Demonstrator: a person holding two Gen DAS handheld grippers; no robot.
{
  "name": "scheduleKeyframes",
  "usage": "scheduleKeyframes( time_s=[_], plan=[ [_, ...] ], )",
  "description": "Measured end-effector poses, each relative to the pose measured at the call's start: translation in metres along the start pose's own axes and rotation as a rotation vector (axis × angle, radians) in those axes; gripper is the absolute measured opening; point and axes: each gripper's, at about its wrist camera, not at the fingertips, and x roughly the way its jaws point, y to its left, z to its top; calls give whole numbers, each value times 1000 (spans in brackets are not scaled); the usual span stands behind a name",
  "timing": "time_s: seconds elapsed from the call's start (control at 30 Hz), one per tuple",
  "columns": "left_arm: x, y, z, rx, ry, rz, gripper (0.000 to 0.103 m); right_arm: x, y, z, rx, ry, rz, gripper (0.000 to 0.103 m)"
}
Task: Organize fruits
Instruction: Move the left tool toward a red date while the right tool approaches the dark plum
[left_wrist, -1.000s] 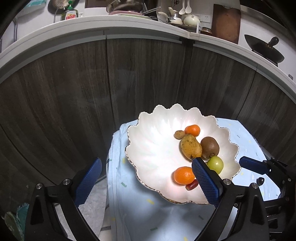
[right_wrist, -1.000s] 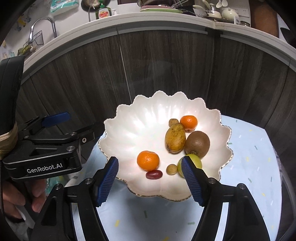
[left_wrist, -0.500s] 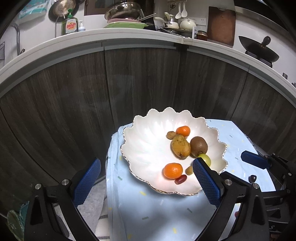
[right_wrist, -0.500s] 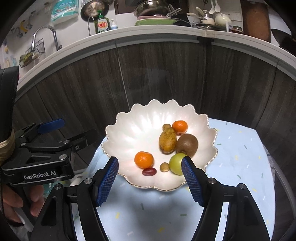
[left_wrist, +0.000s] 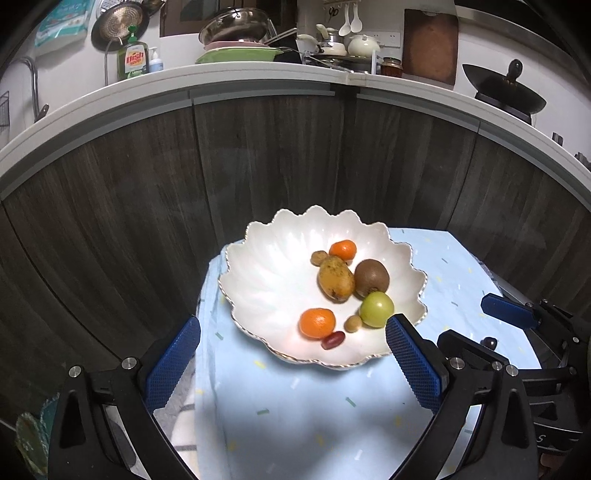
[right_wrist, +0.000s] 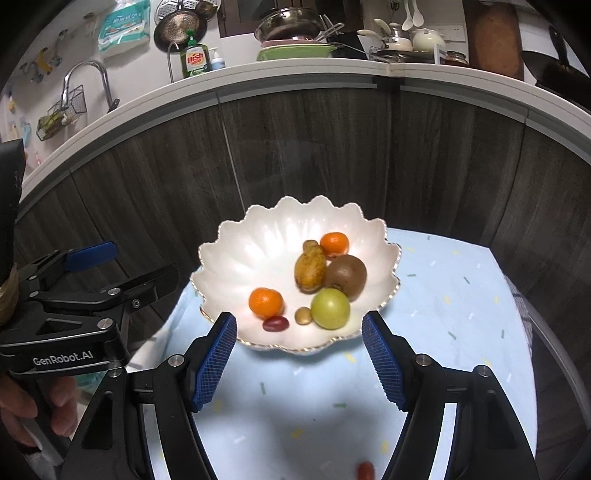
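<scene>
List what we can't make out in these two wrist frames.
- Small red item, right wrist view: blurred, cut by bottom edge; identity unclear.
- Tiny brown fruit, left wrist view: partly behind the mango, too small to name.
- Bowl near rim, left wrist view: hidden by left claw pad.
- Right claw: open, empty.

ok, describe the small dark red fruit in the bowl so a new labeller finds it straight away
Start at the white scalloped bowl on the light blue cloth. Go to its near rim, where a round orange mandarin sits. The small dark red oval fruit lies just in front of it, left of a little tan round fruit; it is the only glossy red, bean-shaped piece in the bowl.
</scene>
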Motion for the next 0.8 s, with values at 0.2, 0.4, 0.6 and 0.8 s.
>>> scheduleKeyframes(
  time_s=[0.2,0.4,0.6,0.8],
  plan=[
    [-3,-18,-7,14,3,5,102,-7,-16,-10,6,6,-9,71],
    [-5,-36,-11,32,10,0,102,-13,-33,-17,15,8,-25,71],
    [-8,-48,-16,34,11,-8,102,-20,-46,-24,22,9,-42,71],
    [-9,-59,-25,19,19,-8,102,-25,-60,-33,22,13,-64,71]
  ],
)
